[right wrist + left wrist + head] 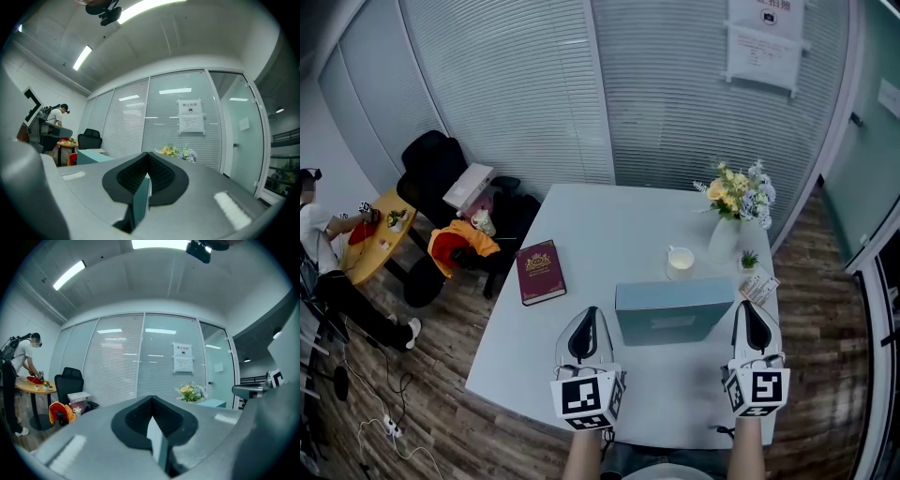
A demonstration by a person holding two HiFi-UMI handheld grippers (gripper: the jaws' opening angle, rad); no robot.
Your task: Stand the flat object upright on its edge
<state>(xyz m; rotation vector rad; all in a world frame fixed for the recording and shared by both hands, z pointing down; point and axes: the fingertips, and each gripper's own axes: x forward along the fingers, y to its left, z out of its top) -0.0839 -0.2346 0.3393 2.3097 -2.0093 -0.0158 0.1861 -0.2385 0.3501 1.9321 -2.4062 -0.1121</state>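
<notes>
A flat teal box (675, 312) stands upright on its long edge on the white table (609, 220), near the front. My left gripper (589, 319) hangs just left of it, jaws shut and empty. To the box's right, my right gripper (751, 315) is also shut with nothing in it. Neither touches the box. In the left gripper view the closed jaws (152, 417) fill the bottom and the box (213, 402) shows at the right. The right gripper view shows its closed jaws (146, 177) with the box (93, 156) off to the left.
A maroon book (540, 272) lies at the table's left edge. A white cup (680, 262), a vase of flowers (733, 202), a tiny potted plant (749, 260) and some cards (759, 286) sit behind the box. A black chair (441, 169) and a person (319, 244) are left.
</notes>
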